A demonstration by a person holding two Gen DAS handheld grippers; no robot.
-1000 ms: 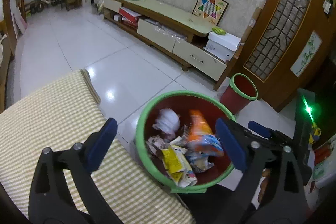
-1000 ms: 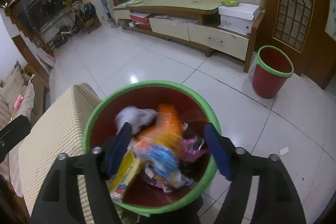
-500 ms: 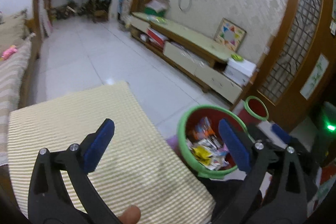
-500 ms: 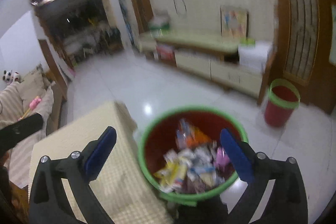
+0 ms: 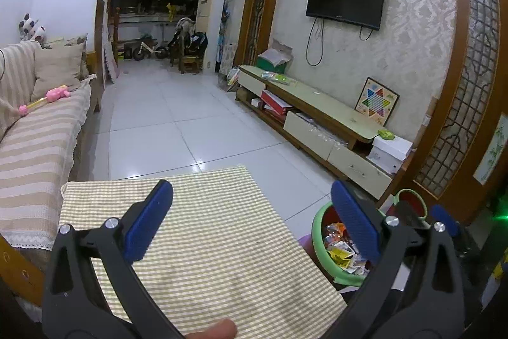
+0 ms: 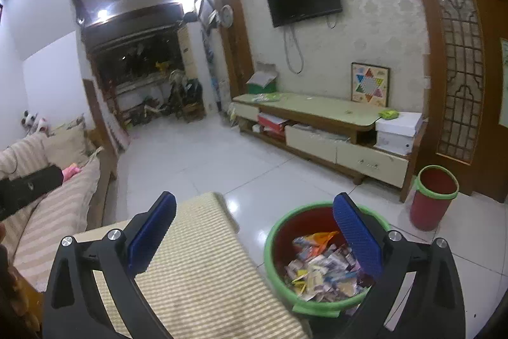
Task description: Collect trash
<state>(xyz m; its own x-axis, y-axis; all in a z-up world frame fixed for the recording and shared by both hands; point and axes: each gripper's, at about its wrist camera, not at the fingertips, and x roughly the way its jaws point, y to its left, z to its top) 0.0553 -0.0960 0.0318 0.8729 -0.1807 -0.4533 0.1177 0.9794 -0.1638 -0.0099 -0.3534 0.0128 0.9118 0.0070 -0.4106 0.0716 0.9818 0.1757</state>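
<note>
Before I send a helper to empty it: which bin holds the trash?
Find the checked tablecloth. The trash bin stands on the floor right beside it, red with a green rim. Unlike the narrower matching bin by the TV cabinet, it holds wrappers.

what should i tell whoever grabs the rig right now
Left gripper: open, nothing between the blue pads, over the checked tablecloth.
Right gripper: open, empty too.
Red bin with green rim: on the floor beside the table, holding a heap of wrappers.
Second, smaller red bin: by the TV cabinet; nothing visible in what shows of its inside.
Done: trash is in the near bin; no trash visible on the cloth.
Left: check the floor and sofa for strays.
</note>
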